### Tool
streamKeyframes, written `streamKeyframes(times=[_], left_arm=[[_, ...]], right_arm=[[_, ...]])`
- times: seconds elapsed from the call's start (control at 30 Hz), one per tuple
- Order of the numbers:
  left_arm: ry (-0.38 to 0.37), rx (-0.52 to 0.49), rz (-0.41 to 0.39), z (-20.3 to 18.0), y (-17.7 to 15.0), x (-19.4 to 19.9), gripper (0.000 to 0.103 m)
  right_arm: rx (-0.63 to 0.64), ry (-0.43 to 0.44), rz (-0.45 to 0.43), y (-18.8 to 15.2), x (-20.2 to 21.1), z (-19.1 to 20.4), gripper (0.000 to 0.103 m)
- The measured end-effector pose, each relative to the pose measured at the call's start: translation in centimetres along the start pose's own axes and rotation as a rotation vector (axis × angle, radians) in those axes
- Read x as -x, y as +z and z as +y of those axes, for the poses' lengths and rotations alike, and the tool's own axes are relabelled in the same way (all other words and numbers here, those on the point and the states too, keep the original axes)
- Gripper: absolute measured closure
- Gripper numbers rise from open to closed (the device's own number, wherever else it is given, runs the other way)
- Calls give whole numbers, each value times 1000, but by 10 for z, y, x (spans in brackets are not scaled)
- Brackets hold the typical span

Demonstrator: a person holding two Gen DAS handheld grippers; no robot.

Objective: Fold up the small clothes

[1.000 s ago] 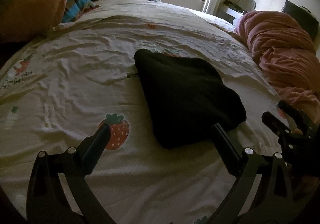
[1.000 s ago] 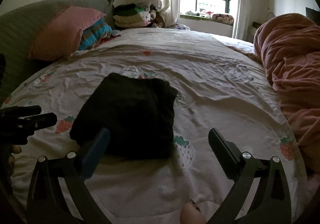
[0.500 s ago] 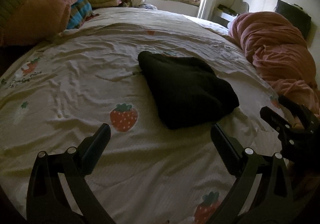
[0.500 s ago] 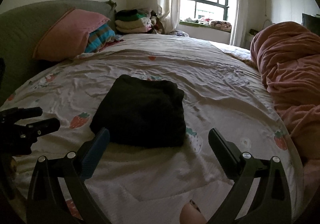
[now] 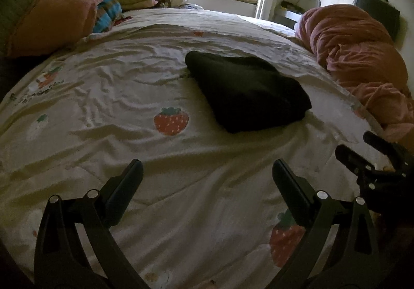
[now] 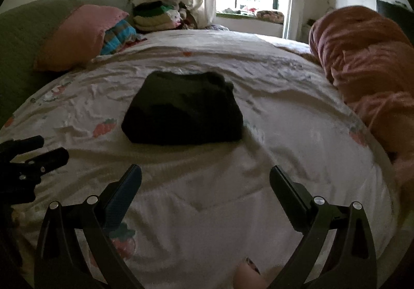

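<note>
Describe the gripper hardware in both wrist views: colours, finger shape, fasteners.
Both match: black Y-shaped frames with cut-out struts and silver round fasteners at the joints. The left gripper has flat dark rectangular fingers. The right gripper has one blue-faced pad; the other looks dark. No cables or markings show.

The folded garment [image 6: 183,110] is lying on the bed [image 6: 271,159] ahead of the right gripper [image 6: 205,183]; pillows [image 6: 80,35] are sitting far left, a blanket [image 6: 367,61] right.

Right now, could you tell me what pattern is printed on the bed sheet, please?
Red strawberries on a cream bed sheet, clearest in the left wrist view.
</note>
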State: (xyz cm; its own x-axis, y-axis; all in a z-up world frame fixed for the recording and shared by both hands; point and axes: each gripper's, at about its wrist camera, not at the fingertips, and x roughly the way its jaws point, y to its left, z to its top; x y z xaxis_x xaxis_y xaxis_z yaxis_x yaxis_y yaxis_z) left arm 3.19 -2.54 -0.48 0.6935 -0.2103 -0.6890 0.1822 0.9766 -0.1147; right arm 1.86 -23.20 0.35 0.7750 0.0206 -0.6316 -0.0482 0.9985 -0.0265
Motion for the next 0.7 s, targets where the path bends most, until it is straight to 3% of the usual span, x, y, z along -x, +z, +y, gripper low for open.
streamKeyframes(times=[0.27,0.7], left_arm=[[21,-7,6,-5,-17,-3,9],[19,-32,40,-15,-26,-5,9]], right_arm=[[10,-19,54,-24,-6,6,5],[15,-15,62,-28,-1,8,5]])
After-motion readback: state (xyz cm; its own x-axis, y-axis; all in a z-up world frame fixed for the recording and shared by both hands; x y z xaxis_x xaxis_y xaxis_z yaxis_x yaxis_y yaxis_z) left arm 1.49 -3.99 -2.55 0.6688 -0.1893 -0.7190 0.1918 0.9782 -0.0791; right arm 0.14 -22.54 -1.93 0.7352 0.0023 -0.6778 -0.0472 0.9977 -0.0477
